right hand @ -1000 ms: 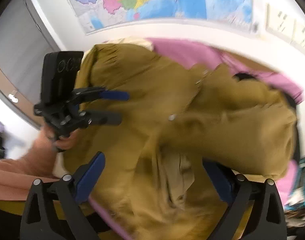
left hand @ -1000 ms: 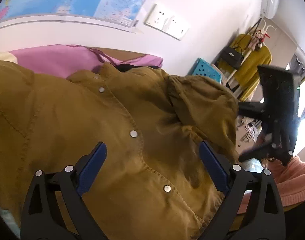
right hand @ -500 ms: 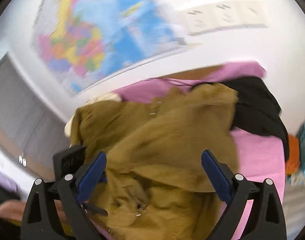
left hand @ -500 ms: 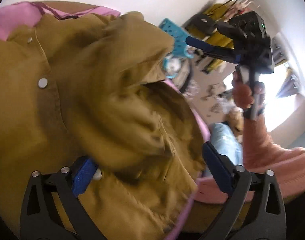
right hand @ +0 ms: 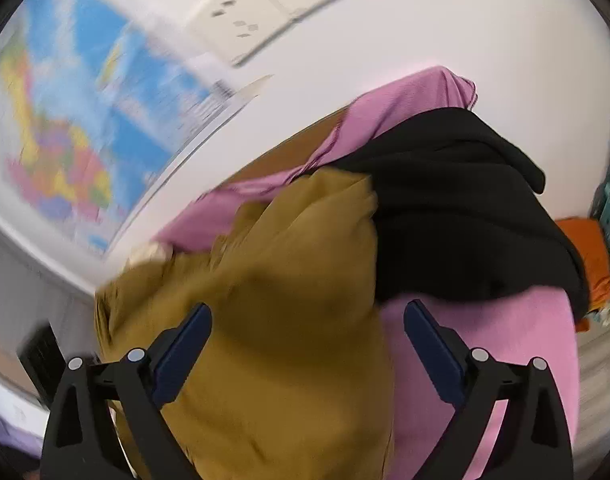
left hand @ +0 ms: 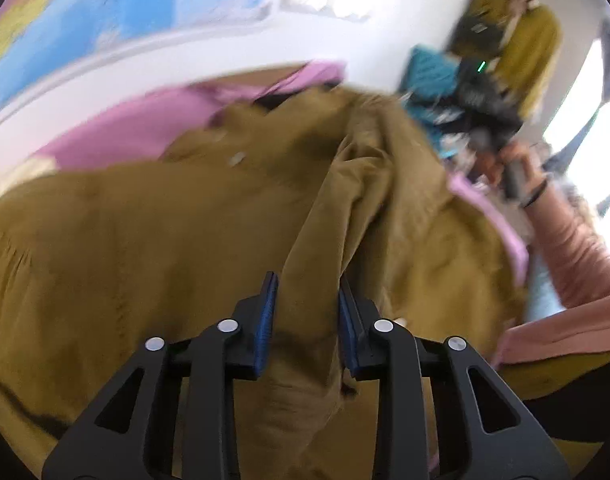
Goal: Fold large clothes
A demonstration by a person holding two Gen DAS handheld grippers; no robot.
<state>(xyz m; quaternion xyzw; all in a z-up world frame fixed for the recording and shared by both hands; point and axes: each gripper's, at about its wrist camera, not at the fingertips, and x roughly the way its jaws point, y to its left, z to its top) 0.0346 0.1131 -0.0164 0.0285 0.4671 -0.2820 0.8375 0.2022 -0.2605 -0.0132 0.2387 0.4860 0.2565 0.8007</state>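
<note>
A large mustard-brown shirt (left hand: 145, 232) with snap buttons lies spread over a pink sheet (left hand: 137, 128). My left gripper (left hand: 307, 292) is shut on a bunched fold of the shirt, which runs up from between its blue pads. My right gripper (right hand: 307, 320) is open over the shirt's far part (right hand: 289, 280), near its right edge, holding nothing. The right gripper and the hand holding it show blurred in the left wrist view (left hand: 501, 128).
A black garment (right hand: 457, 216) lies on the pink sheet (right hand: 485, 344) to the right of the shirt. A wall with a map (right hand: 85, 120) and sockets (right hand: 257, 12) stands behind. A teal basket (left hand: 429, 72) and hung clothes (left hand: 525, 40) are at the right.
My left gripper has closed on a fold of the shirt; it was open before. My right gripper has swung toward the shirt's far right side and stays open.
</note>
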